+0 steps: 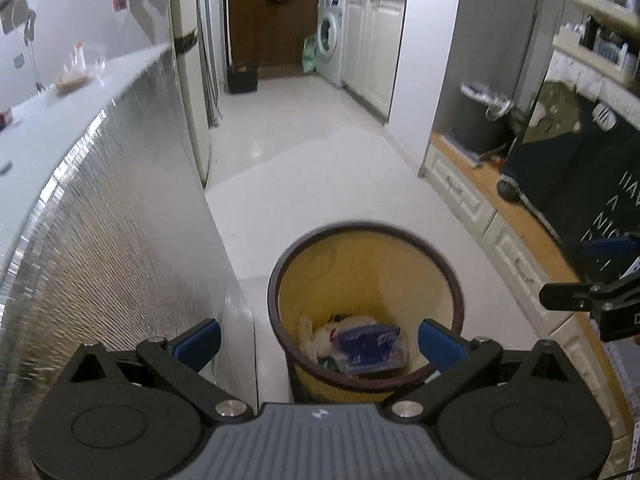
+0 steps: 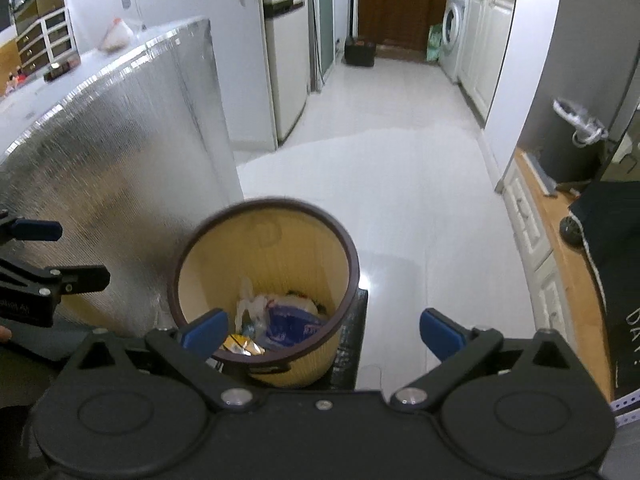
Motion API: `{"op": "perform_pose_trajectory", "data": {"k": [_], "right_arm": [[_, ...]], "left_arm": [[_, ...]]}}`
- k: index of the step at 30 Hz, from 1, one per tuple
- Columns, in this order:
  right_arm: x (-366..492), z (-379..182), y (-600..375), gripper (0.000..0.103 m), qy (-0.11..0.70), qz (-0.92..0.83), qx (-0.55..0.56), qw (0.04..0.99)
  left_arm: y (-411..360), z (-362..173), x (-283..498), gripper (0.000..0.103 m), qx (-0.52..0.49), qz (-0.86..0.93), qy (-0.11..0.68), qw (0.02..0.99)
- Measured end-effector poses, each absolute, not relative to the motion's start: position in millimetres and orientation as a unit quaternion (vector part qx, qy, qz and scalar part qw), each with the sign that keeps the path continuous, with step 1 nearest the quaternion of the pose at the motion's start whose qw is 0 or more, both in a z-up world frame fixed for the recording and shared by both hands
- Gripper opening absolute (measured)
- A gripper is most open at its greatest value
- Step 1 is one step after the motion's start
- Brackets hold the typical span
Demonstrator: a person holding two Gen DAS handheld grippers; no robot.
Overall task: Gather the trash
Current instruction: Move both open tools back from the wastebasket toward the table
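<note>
Holding both grippers, left gripper (image 1: pixel 318 340) and right gripper (image 2: pixel 322 334), wide open (nothing held), you keep them above the yellow trash bin (image 1: pixel 366 268).

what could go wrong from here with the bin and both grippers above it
1. The bin stands close beside the foil-covered counter; a swing of the left gripper could knock either one.
2. Both grippers are open and empty, and the right gripper hangs over the rim, so a low pass could tip the bin.
3. The blue packet and plastic bags lie loose inside; a tipped bin would spill them on the floor.
</note>
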State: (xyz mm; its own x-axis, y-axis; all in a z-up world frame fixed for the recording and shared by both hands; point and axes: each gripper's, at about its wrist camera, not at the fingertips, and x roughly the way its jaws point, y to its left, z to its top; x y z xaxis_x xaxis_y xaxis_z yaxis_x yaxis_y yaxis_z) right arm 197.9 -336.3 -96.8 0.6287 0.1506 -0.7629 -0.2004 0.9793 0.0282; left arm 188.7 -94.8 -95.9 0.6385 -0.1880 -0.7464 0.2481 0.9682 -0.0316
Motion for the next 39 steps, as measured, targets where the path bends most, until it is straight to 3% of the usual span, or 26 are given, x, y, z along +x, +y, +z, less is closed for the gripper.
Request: {"op": "perform_pose_trajectory", "data": {"k": [21, 30, 39], "right_arm": [[167, 32, -284, 0.103, 0.259, 0.139, -0.02, 0.956], [193, 68, -221, 0.103, 0.204, 0.193, -0.011, 0.96], [233, 70, -150, 0.103, 0.184, 0.245, -0.007, 0.952]], "left_arm": [[-35, 39, 131, 0.103, 0.018, -0.086, 0.221, 0.971], [26, 72, 139, 0.103, 0.022, -0.023, 0.187, 0.982], [120, 97, 163, 0.103, 0.03, 0.041, 0.169, 0.984]]}}
